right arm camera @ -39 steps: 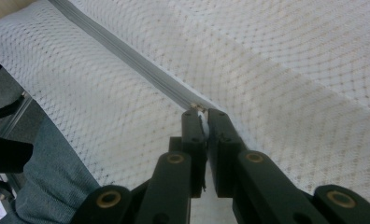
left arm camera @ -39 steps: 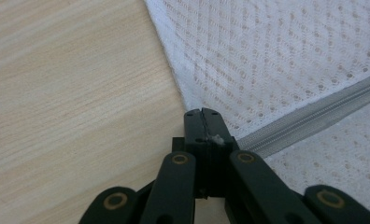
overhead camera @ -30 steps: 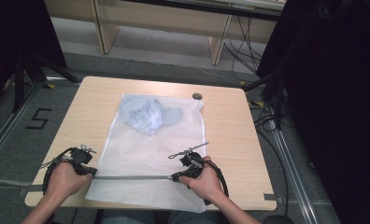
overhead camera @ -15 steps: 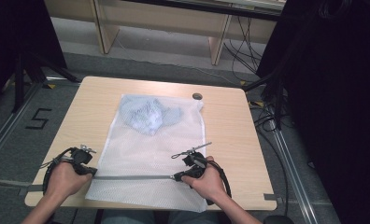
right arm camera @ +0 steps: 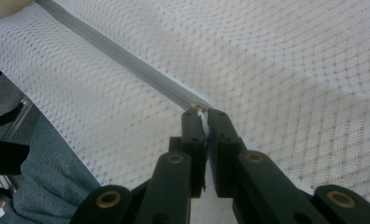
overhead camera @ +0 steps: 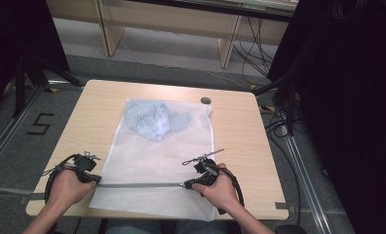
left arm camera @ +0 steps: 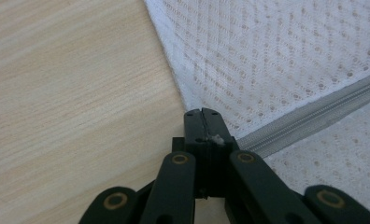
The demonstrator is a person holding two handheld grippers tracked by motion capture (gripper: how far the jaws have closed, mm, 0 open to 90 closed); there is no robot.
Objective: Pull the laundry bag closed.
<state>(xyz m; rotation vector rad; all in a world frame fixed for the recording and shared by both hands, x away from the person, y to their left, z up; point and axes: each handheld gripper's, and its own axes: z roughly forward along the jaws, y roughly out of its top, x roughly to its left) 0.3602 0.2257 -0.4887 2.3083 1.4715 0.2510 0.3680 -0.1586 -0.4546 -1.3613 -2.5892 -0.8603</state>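
Observation:
A white mesh laundry bag [overhead camera: 157, 156] lies flat on the wooden table [overhead camera: 240, 141]. A light blue garment [overhead camera: 154, 121] sits inside it at the far end. A grey zipper [overhead camera: 142, 185] runs across the bag near the front edge. My left gripper [overhead camera: 97, 179] is at the zipper's left end. In the left gripper view the gripper [left arm camera: 202, 113] is shut on the bag's edge beside the zipper [left arm camera: 314, 112]. My right gripper [overhead camera: 186, 184] is at the zipper's right end. In the right gripper view the gripper [right arm camera: 202, 114] is shut on the white zipper pull, with the zipper [right arm camera: 127, 60] stretching away.
A small dark round object [overhead camera: 206, 100] lies at the table's far edge, behind the bag. The bag's near part hangs over the table's front edge above the person's lap [right arm camera: 47, 172]. Bare wood lies left and right of the bag. Dark stands and cables flank the table.

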